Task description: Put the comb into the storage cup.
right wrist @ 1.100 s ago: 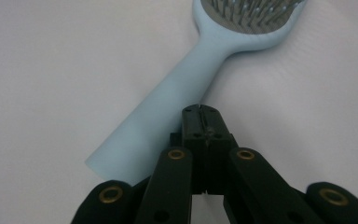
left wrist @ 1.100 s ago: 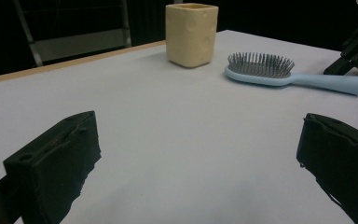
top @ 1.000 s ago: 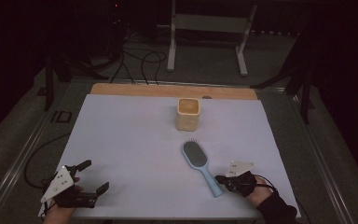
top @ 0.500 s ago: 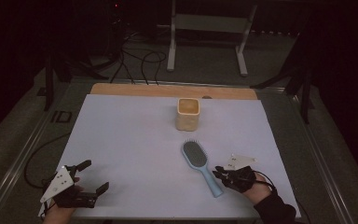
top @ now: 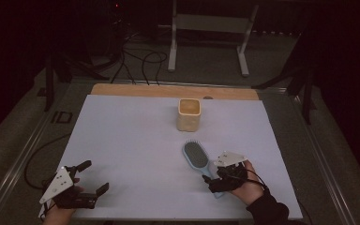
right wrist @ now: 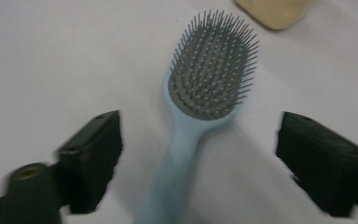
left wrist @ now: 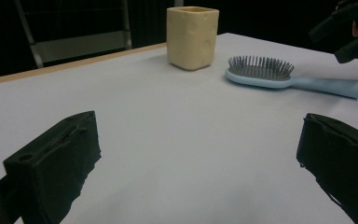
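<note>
Over the last second the right gripper (top: 218,180) has moved from the desk's (top: 131,136) near right edge toward nine o'clock, closing on the handle of the light blue hairbrush (top: 198,159). A second ago it sat just beside the handle's end at three o'clock; now its spread fingers (right wrist: 91,158) straddle the handle, one on each side. The person's right hand (top: 243,185) has come inward with it.

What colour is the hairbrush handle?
Light blue. The hairbrush handle shows best in the right gripper view; its bristle pad is grey.
</note>
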Demonstrator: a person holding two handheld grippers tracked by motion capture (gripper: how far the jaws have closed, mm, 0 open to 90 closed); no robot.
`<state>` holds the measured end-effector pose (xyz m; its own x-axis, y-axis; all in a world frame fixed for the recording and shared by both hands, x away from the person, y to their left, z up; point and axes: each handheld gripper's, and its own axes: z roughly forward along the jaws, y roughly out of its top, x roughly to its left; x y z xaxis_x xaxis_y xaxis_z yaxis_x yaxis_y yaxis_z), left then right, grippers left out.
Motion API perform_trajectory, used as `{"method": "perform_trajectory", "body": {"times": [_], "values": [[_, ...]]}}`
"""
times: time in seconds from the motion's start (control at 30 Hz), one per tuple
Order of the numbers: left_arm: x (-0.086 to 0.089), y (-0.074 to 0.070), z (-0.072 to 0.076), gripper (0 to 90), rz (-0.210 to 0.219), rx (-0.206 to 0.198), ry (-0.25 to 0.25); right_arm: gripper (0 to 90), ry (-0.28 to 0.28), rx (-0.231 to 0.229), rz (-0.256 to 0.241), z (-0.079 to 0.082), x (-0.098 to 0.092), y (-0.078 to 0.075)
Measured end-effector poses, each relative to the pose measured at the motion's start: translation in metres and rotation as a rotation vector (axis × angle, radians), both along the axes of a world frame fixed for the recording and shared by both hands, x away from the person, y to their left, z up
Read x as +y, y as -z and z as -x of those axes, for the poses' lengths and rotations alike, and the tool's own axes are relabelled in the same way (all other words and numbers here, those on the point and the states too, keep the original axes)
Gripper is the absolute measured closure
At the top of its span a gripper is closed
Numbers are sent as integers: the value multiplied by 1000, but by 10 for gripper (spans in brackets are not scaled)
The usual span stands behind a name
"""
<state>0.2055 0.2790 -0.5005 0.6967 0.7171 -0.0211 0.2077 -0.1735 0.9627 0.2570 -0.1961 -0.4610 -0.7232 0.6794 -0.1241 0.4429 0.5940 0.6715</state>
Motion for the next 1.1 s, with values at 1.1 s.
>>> {"method": "perform_trajectory", "body": {"times": [1.1], "values": [[3, -2, 3, 0, 44, -8, -10, 158, 290, 304, 141, -31, 37, 20]]}}
